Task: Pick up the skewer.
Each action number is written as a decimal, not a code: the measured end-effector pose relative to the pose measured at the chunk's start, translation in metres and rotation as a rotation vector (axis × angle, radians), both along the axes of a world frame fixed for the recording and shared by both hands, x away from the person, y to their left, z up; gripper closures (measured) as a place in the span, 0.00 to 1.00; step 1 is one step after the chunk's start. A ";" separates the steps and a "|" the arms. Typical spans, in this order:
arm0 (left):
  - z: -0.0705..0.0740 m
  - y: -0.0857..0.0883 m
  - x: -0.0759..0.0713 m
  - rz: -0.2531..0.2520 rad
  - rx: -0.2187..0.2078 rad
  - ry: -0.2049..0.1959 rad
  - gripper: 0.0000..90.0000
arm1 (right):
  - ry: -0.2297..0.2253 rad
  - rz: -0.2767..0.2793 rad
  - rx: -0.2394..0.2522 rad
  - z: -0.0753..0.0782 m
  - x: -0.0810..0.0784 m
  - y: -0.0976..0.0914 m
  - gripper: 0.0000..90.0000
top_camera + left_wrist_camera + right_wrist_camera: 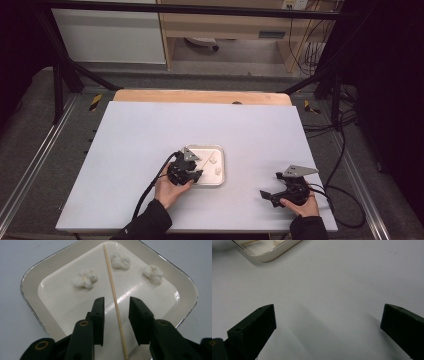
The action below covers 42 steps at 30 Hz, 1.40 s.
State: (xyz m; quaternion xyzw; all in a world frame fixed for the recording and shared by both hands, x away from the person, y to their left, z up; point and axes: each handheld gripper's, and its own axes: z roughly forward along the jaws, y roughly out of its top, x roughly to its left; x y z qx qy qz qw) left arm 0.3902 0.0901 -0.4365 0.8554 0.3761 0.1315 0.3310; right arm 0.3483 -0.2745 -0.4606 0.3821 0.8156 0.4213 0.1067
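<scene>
A thin wooden skewer [113, 292] lies in a shallow white tray [32, 275] with a metal rim, running lengthwise from the far corner toward the near edge. In the left gripper view it passes between the two black jaws of the left gripper [116, 308]; the jaws stand a little apart on either side of it, with a gap showing on each side, so the pads do not press on it. That view also shows three small white puffy pieces [85, 279] in the tray, one left of the skewer and two to its right. The high view places the tray [220, 167] near the middle of the pale table [150, 130], with the left gripper [192, 174] over its near-left edge. The right gripper [267, 196] rests well apart, near the table's front right. In the right gripper view its jaws stand wide apart over bare table, with a corner of the tray [265, 258] at top left
</scene>
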 end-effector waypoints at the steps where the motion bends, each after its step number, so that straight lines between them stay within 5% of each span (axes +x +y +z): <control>1: -0.001 -0.001 0.000 -0.001 0.000 -0.001 0.76 | 0.000 0.000 0.001 0.000 0.000 0.000 0.01; 17: -0.005 -0.005 -0.005 0.019 0.009 -0.016 0.95 | 0.002 0.001 -0.002 0.000 0.000 0.000 0.01; 28: -0.006 -0.010 -0.010 0.045 0.027 -0.038 0.97 | 0.001 0.000 -0.001 0.000 0.000 0.000 0.01; 34: -0.007 -0.007 -0.009 0.055 -0.002 -0.029 0.98 | 0.005 0.001 -0.003 0.000 0.000 0.000 0.01; 42: -0.005 0.000 -0.010 0.065 -0.050 -0.065 0.99 | 0.004 0.002 -0.004 0.000 0.000 0.000 0.01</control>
